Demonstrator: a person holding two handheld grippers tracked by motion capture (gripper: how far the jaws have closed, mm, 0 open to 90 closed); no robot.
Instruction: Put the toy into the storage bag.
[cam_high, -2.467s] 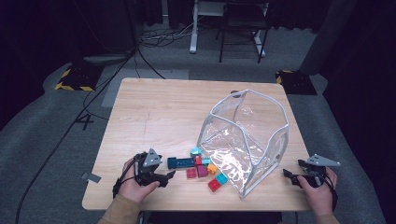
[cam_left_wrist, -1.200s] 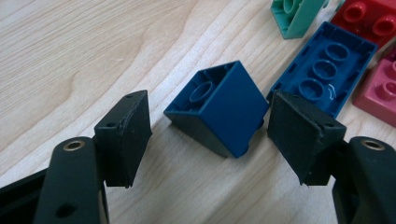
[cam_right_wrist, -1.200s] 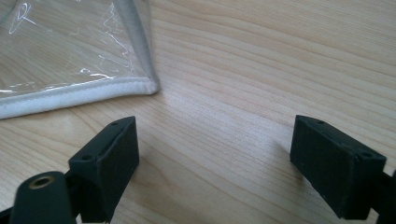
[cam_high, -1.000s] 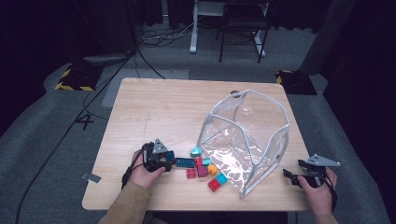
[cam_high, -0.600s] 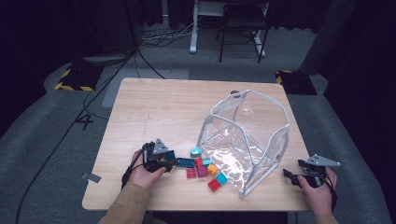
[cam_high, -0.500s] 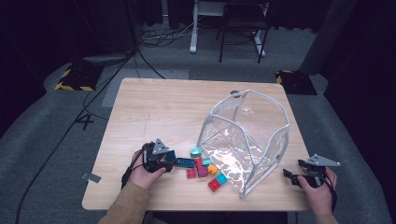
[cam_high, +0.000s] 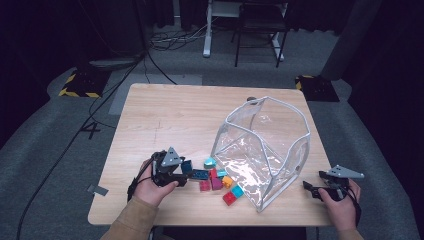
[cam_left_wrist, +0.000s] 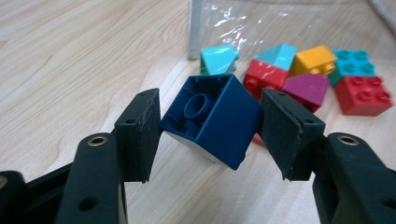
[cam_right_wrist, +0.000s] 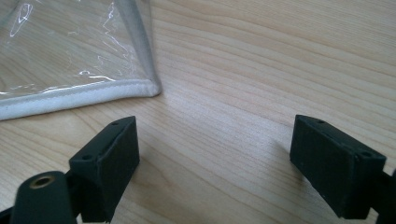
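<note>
The left gripper (cam_left_wrist: 210, 130) has its fingers (cam_left_wrist: 137, 135) clamped on a dark blue building brick (cam_left_wrist: 212, 119), one pad on each side of it. The brick sits tilted between them, its hollow underside turned toward the camera on that gripper, and it is clear of the table (cam_left_wrist: 70, 56). Just beyond the fingers lies a loose cluster of bricks: a teal sloped brick (cam_left_wrist: 218, 59) nearest, then a red brick (cam_left_wrist: 262, 77), a magenta brick (cam_left_wrist: 306, 88), an orange brick (cam_left_wrist: 315, 58), a teal studded brick (cam_left_wrist: 356, 59) and another red brick (cam_left_wrist: 364, 95) off to one side. Past those stands the mouth of a clear plastic pouch (cam_high: 267, 145) with a pale trimmed edge, lying open on the wood. From above, the left gripper (cam_high: 182, 172) sits just beside the near end of that cluster, in the person's left hand (cam_high: 152, 186).

The right gripper (cam_right_wrist: 215, 163) has its fingers (cam_right_wrist: 112, 158) wide apart with bare wood between them; a corner of the pouch lies just ahead of one finger. From above, that gripper (cam_high: 312, 189) rests at the table's near edge, just beside the pouch's outer side
</note>
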